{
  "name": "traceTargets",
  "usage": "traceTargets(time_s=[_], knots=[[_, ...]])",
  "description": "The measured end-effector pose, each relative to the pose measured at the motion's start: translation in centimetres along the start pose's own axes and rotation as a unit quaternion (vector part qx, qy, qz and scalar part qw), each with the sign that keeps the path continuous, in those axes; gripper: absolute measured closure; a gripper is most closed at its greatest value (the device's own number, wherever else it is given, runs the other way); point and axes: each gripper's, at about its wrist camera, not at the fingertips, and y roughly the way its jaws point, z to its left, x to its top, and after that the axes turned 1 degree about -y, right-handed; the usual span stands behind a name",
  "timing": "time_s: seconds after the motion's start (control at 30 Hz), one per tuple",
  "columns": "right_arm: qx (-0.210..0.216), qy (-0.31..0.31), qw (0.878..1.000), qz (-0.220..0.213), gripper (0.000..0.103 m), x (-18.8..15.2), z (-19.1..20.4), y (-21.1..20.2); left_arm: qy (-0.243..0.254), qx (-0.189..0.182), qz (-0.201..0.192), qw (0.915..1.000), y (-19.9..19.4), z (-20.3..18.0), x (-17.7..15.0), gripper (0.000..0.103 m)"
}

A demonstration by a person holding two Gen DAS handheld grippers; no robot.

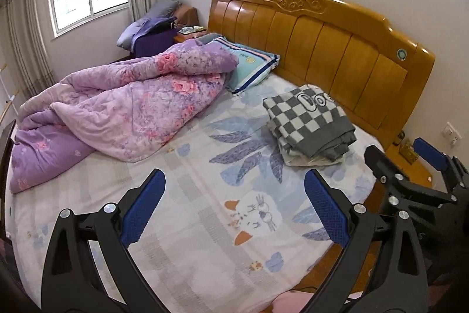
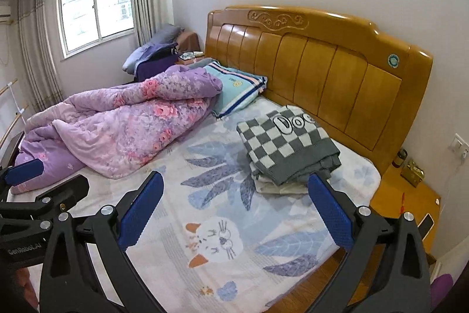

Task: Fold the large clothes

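Note:
A folded grey-and-white checkered garment (image 1: 307, 122) lies on top of a folded pale piece on the bed, near the wooden headboard; it also shows in the right wrist view (image 2: 285, 148). My left gripper (image 1: 234, 189) is open and empty, held above the printed bedsheet (image 1: 205, 225), short of the stack. My right gripper (image 2: 234, 189) is open and empty, its right fingertip close to the stack's near edge. The right gripper shows at the right edge of the left wrist view (image 1: 410, 160), and the left gripper shows at the left edge of the right wrist view (image 2: 44, 181).
A crumpled purple floral quilt (image 1: 117, 107) covers the bed's left half. A striped teal pillow (image 1: 252, 66) lies by the headboard (image 1: 322, 40). A wooden nightstand (image 2: 410, 201) with small items and a phone stands right of the bed. A window and curtains are at the far left.

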Motion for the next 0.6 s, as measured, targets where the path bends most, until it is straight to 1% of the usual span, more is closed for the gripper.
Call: traceTargets(time_s=[0.07,0.13,0.23,0.33,0.6], knots=[[-0.020,-0.007,1.000,-0.002,0.008,0.0,0.2,0.2,-0.001,-0.004,0.000,1.0000,0.2,-0.2,0.4,0.007],[-0.027,-0.011,1.000,0.003,0.008,-0.1,0.1,0.4,0.002,-0.004,0.005,1.0000,0.6,-0.3,0.7,0.007],[-0.027,-0.012,1.000,0.001,0.008,-0.1,-0.1,0.4,-0.004,-0.019,0.016,0.9997,1.2,-0.2,0.8,0.007],[-0.033,-0.016,0.999,-0.002,0.008,0.0,-0.3,0.5,-0.005,-0.018,0.025,0.9995,1.8,-0.4,0.7,0.007],[-0.020,-0.005,1.000,0.014,0.008,-0.1,-1.0,1.3,-0.008,-0.024,0.039,0.9989,2.9,-0.5,0.6,0.007]])
